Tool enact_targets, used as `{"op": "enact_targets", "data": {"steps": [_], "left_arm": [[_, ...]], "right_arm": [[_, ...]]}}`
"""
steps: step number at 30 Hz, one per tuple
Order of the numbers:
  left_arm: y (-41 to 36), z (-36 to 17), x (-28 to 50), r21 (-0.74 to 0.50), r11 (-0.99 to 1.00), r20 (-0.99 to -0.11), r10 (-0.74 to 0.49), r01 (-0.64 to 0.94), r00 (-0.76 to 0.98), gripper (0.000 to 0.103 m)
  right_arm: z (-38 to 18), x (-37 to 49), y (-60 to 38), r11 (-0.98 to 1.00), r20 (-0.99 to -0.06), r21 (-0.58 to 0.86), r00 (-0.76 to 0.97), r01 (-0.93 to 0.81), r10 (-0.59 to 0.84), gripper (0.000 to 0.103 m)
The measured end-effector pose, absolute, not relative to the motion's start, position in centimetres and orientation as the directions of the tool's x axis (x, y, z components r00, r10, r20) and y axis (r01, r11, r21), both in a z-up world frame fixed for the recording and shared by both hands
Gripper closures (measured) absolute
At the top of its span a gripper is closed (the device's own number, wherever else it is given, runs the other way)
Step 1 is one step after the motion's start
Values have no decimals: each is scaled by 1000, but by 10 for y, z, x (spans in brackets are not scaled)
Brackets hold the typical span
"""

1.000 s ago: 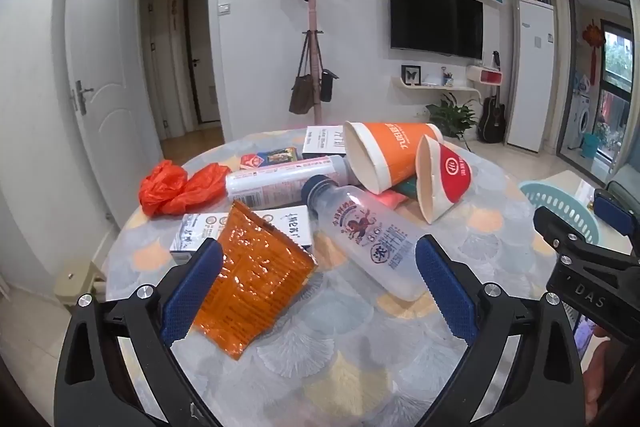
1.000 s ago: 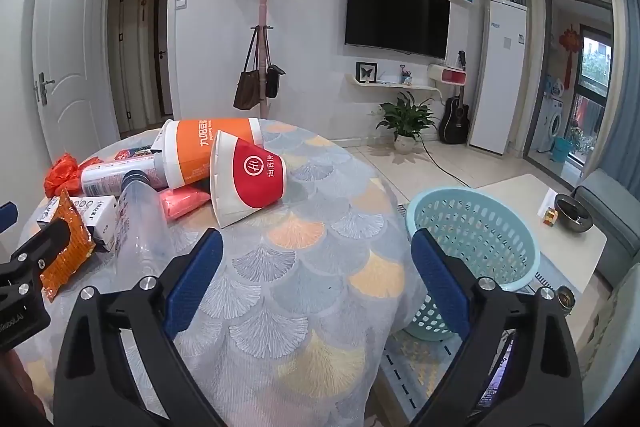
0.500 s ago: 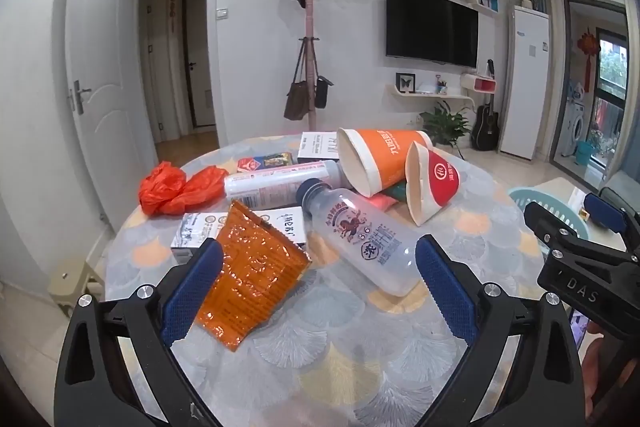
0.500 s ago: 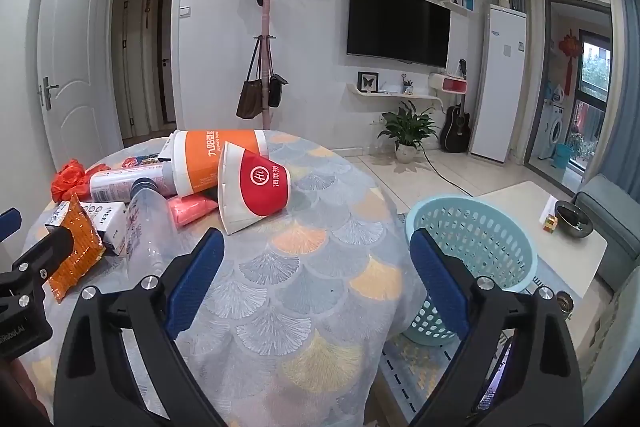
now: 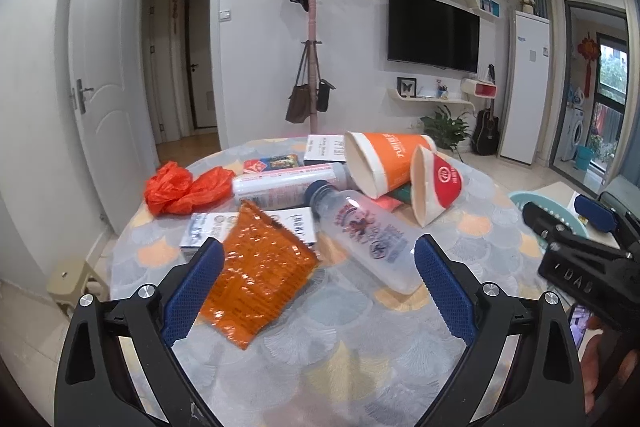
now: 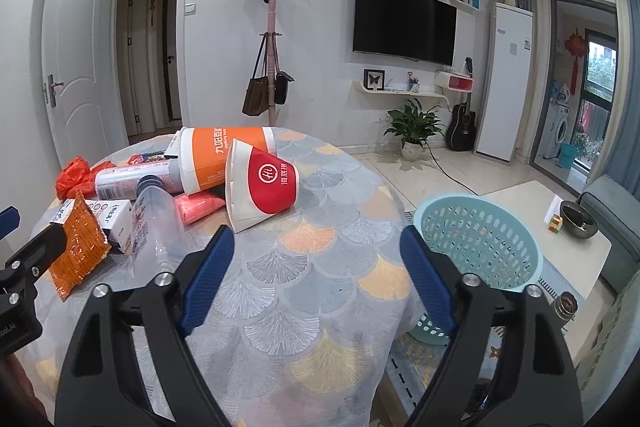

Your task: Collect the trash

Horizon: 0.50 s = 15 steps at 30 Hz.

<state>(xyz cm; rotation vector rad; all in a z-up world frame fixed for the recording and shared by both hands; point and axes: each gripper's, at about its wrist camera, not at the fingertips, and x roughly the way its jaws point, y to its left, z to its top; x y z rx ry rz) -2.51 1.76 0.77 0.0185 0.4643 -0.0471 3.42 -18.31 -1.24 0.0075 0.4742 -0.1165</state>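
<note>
Trash lies heaped on the round table (image 5: 360, 367): an orange wrapper (image 5: 260, 279), a clear bottle (image 5: 360, 231), an orange cup (image 5: 384, 163) and a red cup (image 5: 436, 187) on their sides. The left gripper (image 5: 316, 287) hovers, fingers spread, before the wrapper and bottle. The right gripper (image 6: 316, 275), fingers also spread, hangs over bare cloth, a teal basket (image 6: 480, 239) on the floor beside the table.
</note>
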Motion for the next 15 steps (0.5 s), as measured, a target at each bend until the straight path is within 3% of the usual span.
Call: {"op": "enact_targets", "data": {"steps": [9,15], "left_arm": [[59,6,-28,-29,999,-464,4,-20,886,10],[95,-5,-2,-46,999,-542,-28,4,840,10]], "right_arm": [[-10,36,-174,997,-459,-12,885,82,-79,37],[7,51,-154,999,-470,17,882,-36,40,38]]}}
